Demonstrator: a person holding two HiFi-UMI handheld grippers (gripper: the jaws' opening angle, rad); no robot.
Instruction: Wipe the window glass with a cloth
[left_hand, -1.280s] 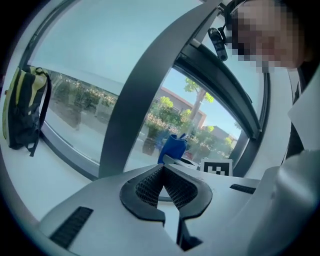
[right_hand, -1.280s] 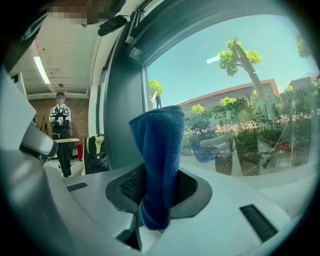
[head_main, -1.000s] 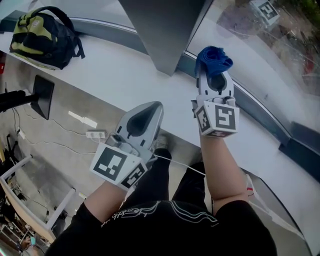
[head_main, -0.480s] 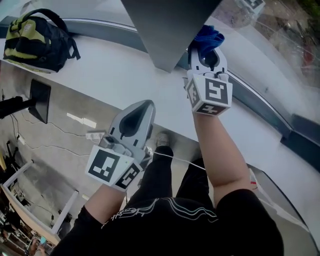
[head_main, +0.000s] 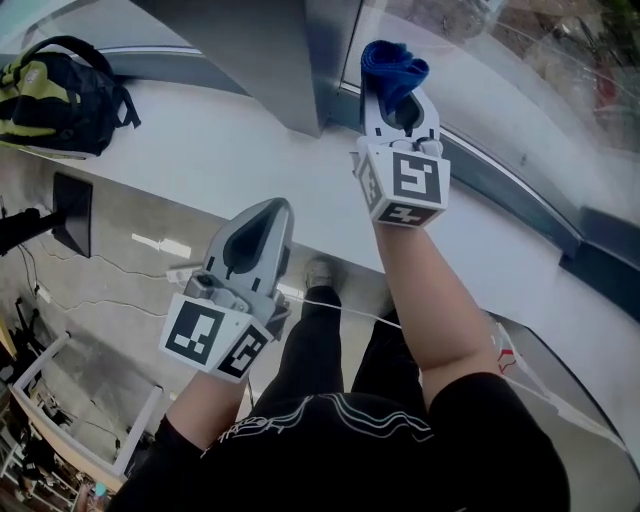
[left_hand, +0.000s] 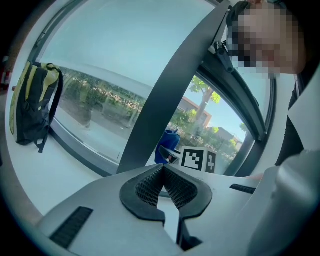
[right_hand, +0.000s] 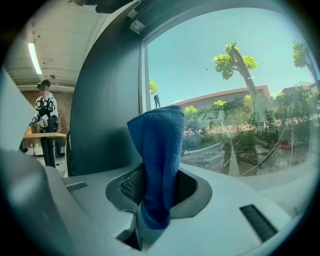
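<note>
Cloth (head_main: 393, 62) stands upright, pinched in right gripper (head_main: 400, 105), near window glass (head_main: 520, 85) lying ahead-right by the pillar (head_main: 270, 50); left gripper (head_main: 268, 212) pressed together, empty, farther off.

The backpack (head_main: 62, 92) is cut by the head view's left edge. The lower end of the cloth (right_hand: 157, 145) is buried between the clamped jaws of the right gripper (right_hand: 157, 187) — out of sight. At the right gripper view's far left a standing person (right_hand: 46, 125) is too small to make out — likewise the clutter (head_main: 40, 450) at the head view's lower left.
</note>
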